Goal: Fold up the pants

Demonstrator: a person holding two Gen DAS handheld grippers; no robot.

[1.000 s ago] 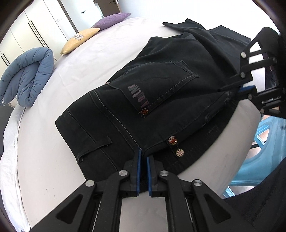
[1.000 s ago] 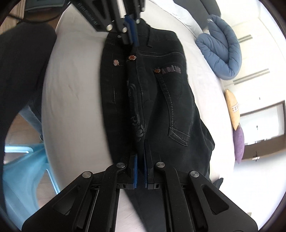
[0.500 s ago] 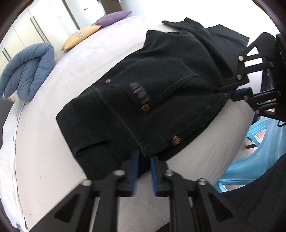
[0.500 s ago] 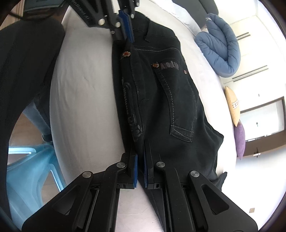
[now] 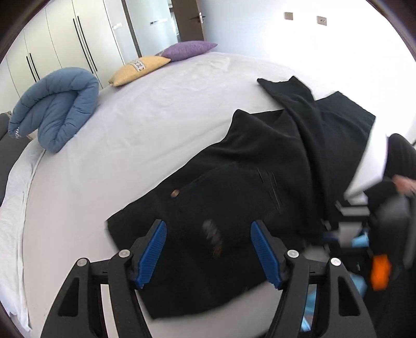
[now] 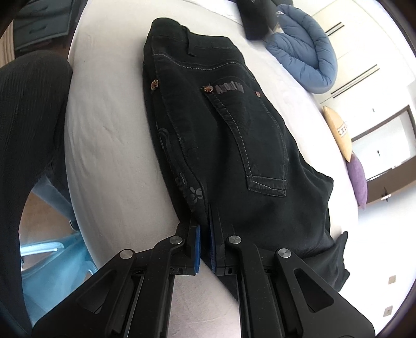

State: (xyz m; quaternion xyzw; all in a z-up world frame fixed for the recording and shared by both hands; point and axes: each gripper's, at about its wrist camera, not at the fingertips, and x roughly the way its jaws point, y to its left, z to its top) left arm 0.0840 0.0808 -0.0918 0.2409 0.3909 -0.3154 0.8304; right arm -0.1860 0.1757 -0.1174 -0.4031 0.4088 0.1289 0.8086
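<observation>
My left gripper [image 5: 208, 249] has just been opening its jaws wide above the black pants [image 6: 234, 145], gripping nothing; my right gripper [image 6: 204, 234] pinches their near edge.

- A bedroom in a home.
- A wide bed [image 5: 161, 109] with a pale sheet fills most of the view.
- A yellow pillow [image 5: 139, 69] and a purple pillow [image 5: 187, 50] lie at its far end.
- A rolled blue duvet [image 5: 56, 108] rests near one edge.
- White wardrobe doors [image 5: 65, 44] line the wall, beside a door [image 5: 186, 20].
</observation>
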